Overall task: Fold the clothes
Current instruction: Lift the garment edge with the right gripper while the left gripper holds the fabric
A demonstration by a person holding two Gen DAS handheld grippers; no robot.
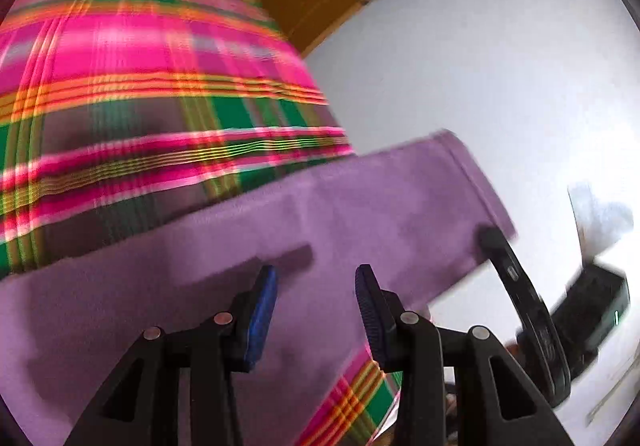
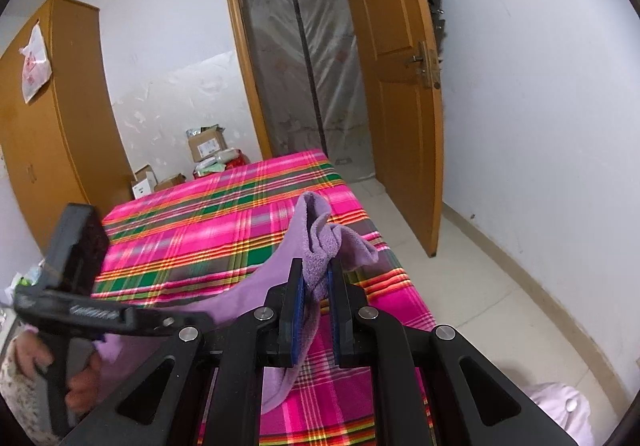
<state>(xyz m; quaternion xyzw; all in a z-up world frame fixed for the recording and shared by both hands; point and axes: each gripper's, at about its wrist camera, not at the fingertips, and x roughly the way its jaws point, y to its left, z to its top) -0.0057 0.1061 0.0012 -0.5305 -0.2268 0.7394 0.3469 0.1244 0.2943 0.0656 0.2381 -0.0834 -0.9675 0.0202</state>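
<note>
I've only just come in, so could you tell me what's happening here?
A person is folding a purple towel over a bed with a pink plaid sheet. The right gripper is shut on a bunched corner of it. The left gripper is open, its fingers over the stretched towel, gripping nothing.

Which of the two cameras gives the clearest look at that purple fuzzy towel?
The right wrist view: the purple fuzzy towel is sharp there, bunched and pinched in the right claw. The left wrist view shows it only as a blurred flat band beyond the open left claw.
</note>
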